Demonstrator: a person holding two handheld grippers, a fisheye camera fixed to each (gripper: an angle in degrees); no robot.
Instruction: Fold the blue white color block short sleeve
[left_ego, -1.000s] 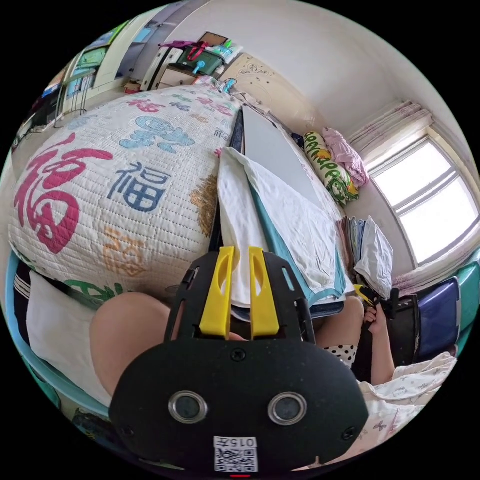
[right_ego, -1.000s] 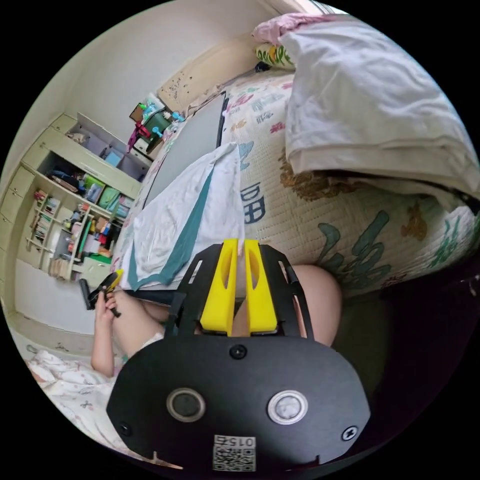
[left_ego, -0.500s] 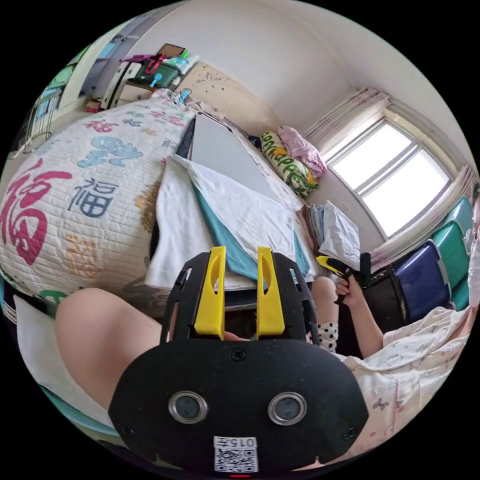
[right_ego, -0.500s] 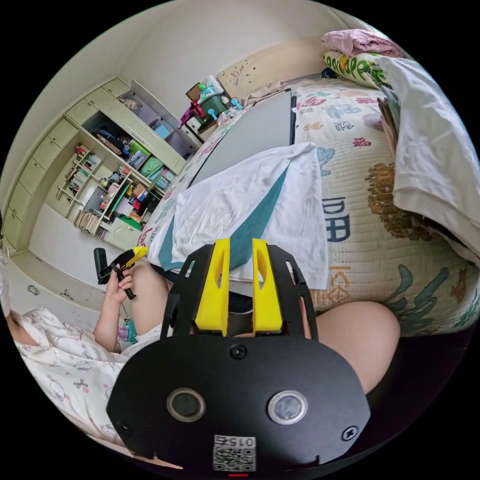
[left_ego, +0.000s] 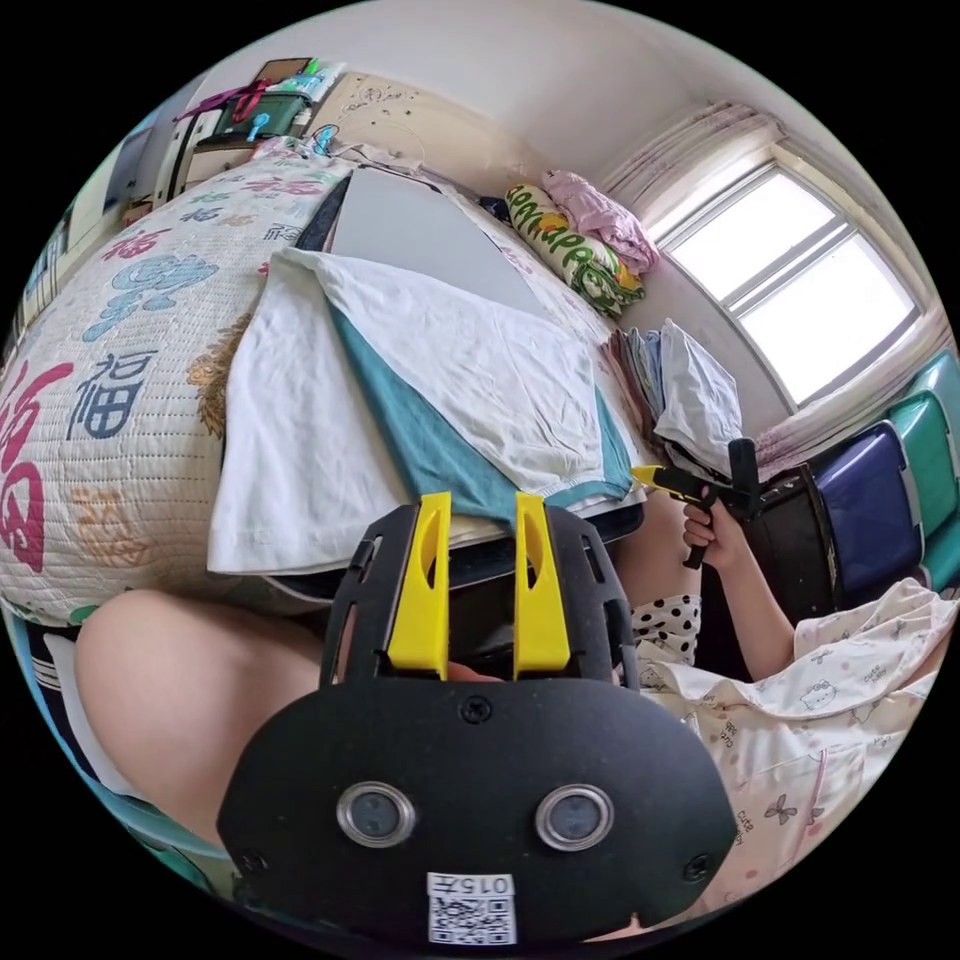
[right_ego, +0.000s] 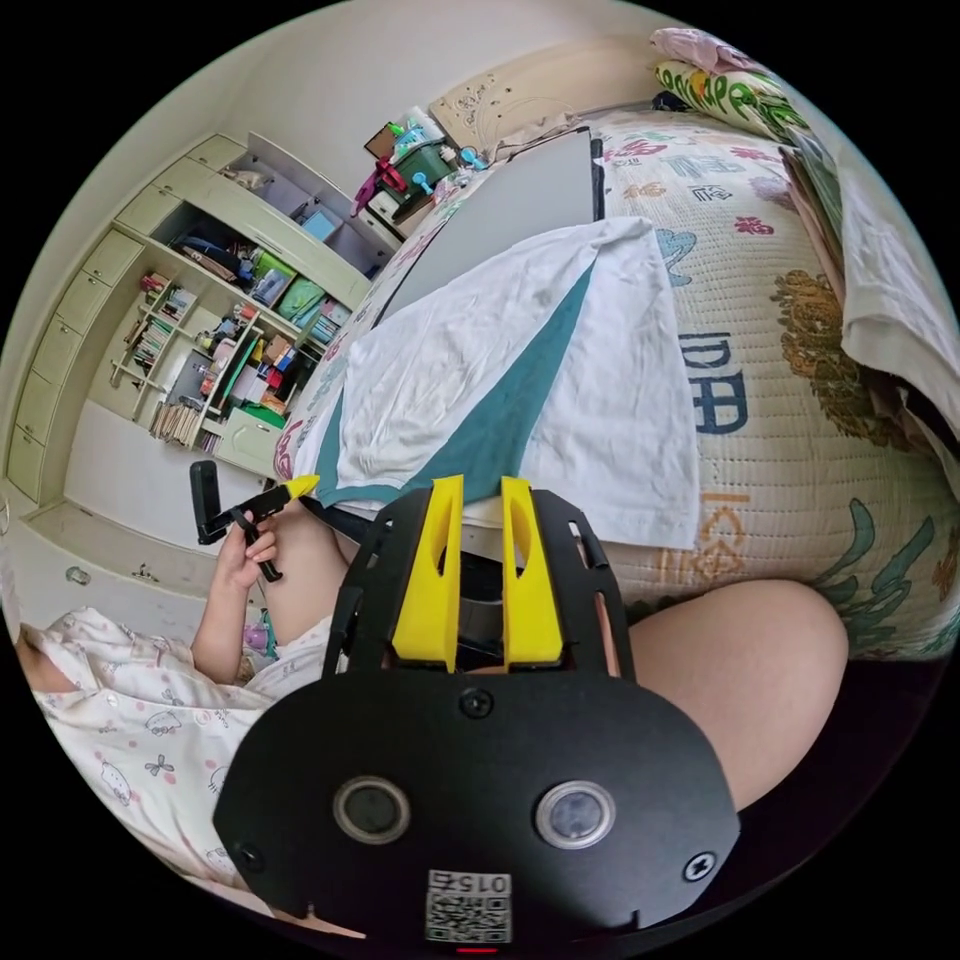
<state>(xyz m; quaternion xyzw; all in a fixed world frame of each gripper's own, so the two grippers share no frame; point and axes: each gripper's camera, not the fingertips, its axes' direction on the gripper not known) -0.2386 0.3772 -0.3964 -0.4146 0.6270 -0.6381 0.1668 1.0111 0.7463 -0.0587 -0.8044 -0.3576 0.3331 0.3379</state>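
The blue and white short sleeve (left_ego: 450, 370) lies folded lengthwise on a grey board (left_ego: 400, 225), with a teal band running between its white panels. My left gripper (left_ego: 481, 510) hovers open just short of the shirt's near hem, nothing between its yellow jaws. In the right gripper view the same shirt (right_ego: 500, 370) drapes over the board (right_ego: 510, 215). My right gripper (right_ego: 480, 495) is open at the near hem, apart from the cloth. A hand holds each gripper off the shirt's corner: the right gripper (left_ego: 690, 485) and the left gripper (right_ego: 265, 500).
The board rests on a quilted bed cover (left_ego: 110, 400) with large printed characters. A stack of folded clothes (left_ego: 680, 400) and rolled bedding (left_ego: 570, 250) sit near the window. Shelves (right_ego: 200, 330) line the far wall. The person's knees (left_ego: 180, 680) (right_ego: 740, 660) press against the bed edge.
Both grippers, shut on the shirt's near edge a second ago, have opened and drawn back. The shirt now lies flat on the board.
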